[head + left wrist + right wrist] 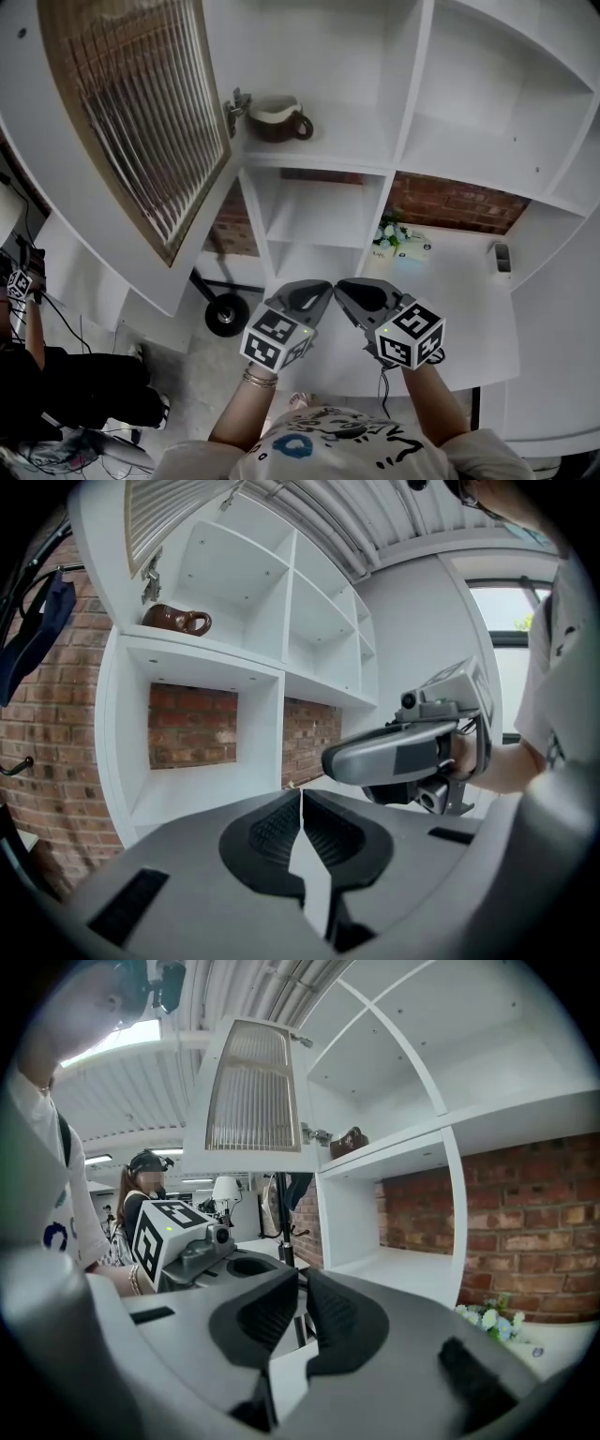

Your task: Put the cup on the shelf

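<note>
A white shelf (pixel 323 141) backs onto a brick wall (pixel 450 202). The brown cup (pixel 277 119) sits on it, well above the fingers. The left gripper (pixel 324 289) and right gripper (pixel 341 287) have their fingers pressed together, empty.

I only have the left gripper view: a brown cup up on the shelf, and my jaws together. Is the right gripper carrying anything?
Observer: No. In its own view the right gripper has its jaws together with nothing between them.
Operator: Is anything on the counter under the shelves?
Observer: A small bunch of white flowers stands on the white counter, near the brick back wall.
Operator: How does the cup sit relative to the door?
Observer: The head view shows the brown cup just beside the hinge of the open slatted door, with its handle pointing away from the door.
</note>
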`<state>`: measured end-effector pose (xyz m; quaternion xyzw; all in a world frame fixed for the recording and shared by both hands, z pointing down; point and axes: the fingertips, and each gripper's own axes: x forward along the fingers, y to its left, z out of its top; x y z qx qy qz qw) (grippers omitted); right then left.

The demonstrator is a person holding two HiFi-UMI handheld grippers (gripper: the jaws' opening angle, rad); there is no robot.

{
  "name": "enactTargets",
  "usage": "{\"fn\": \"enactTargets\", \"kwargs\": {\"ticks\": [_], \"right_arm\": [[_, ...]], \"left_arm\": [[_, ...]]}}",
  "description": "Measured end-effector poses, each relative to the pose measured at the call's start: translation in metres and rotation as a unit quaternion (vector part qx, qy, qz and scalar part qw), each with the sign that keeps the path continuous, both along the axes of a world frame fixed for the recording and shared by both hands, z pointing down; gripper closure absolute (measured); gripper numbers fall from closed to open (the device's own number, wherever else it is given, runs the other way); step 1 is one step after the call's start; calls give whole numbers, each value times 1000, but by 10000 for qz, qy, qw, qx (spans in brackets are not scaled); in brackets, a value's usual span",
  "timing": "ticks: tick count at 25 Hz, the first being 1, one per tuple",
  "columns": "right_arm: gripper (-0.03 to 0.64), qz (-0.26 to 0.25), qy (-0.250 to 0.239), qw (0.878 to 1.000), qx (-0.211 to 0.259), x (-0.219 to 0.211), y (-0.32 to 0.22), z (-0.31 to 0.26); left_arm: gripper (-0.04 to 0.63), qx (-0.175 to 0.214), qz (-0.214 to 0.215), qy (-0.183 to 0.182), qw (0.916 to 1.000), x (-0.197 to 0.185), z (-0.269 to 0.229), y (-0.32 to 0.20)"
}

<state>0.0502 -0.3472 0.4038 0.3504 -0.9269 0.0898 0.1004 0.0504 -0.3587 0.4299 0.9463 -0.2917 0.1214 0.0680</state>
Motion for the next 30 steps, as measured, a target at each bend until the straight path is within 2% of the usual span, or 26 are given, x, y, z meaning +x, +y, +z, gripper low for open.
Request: {"fn": "enactTargets", "kwargs": {"ticks": [10, 16, 30], "right_arm": [[572, -76, -291, 9981, -543, -7, 22, 44], [575, -158, -259, 9972, -679, -11, 33, 62], [577, -265, -221, 9963, -788, -4, 56, 85]], "left_arm": [[577, -383, -79, -30, 9992, -8, 41, 19], [577, -385, -29, -57, 9992, -12, 50, 30], [577, -358, -122, 219, 9990, -29, 61, 56]]}}
